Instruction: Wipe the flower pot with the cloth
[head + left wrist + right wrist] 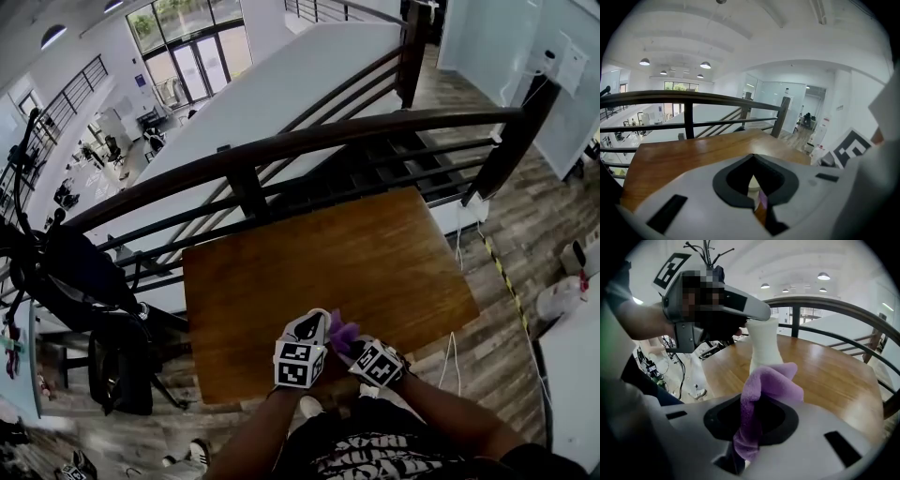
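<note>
A white flower pot (764, 345) with a narrow waist stands upright on the wooden table (834, 376) in the right gripper view. My left gripper (757, 315) reaches in from the left and is shut on the pot's rim. Between its jaws in the left gripper view shows a cream sliver of the pot (752, 183). My right gripper (757, 413) is shut on a purple cloth (771, 380), whose bunched end lies against the pot's lower side. In the head view both grippers, left (317, 326) and right (349, 347), meet near the table's front edge with the cloth (343, 331) between them; the pot is hidden there.
The table (356, 253) stands against a dark railing (281, 150) above a stairwell. A black stand with hanging bags (84, 281) is on the floor to the left. The person's body is close to the table's front edge.
</note>
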Tool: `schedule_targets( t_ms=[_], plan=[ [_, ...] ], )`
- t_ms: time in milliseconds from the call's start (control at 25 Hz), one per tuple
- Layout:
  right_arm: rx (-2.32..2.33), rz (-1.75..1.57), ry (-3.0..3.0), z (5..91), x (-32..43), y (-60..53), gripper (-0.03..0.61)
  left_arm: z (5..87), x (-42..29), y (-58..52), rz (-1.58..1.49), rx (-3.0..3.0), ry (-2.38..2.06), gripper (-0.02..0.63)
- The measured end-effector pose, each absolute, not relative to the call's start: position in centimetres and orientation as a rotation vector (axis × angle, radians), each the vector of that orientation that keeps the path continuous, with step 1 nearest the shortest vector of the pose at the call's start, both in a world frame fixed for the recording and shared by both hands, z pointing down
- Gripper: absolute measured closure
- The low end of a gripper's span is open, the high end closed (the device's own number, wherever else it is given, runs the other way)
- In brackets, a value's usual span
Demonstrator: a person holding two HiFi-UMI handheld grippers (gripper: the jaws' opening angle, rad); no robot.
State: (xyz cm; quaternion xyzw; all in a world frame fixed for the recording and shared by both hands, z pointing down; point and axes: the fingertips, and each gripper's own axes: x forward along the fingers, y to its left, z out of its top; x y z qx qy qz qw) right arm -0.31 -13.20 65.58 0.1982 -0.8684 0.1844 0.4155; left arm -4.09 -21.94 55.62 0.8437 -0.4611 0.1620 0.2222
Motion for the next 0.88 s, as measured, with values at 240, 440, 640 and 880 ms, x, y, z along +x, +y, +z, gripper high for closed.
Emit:
schedule_targets(
  t_ms=[240, 440, 640, 880],
  plan=[
    [0.343, 0.388, -2.213, 65.5, -4.1, -10.7, 0.523, 55.7, -4.2, -21.7, 0.432, 2.326, -1.26, 0.614],
    [0.287, 0.377, -2.214, 65.6, -6.0, -10.5, 0.523, 55.7, -4.1, -21.7, 0.43, 2.323, -1.254, 0.614],
    [0.258, 0.374, -2.18, 67.2, -6.1, -10.9, 0.523, 55.7, -4.2, -21.7, 0.438, 2.332, -1.253, 0.614],
    [0.293, 0.4, -2.09, 69.5, -1.7, -11.6, 0.523, 55.7, -4.2, -21.8, 0.447, 2.334, -1.262, 0.614]
  ],
)
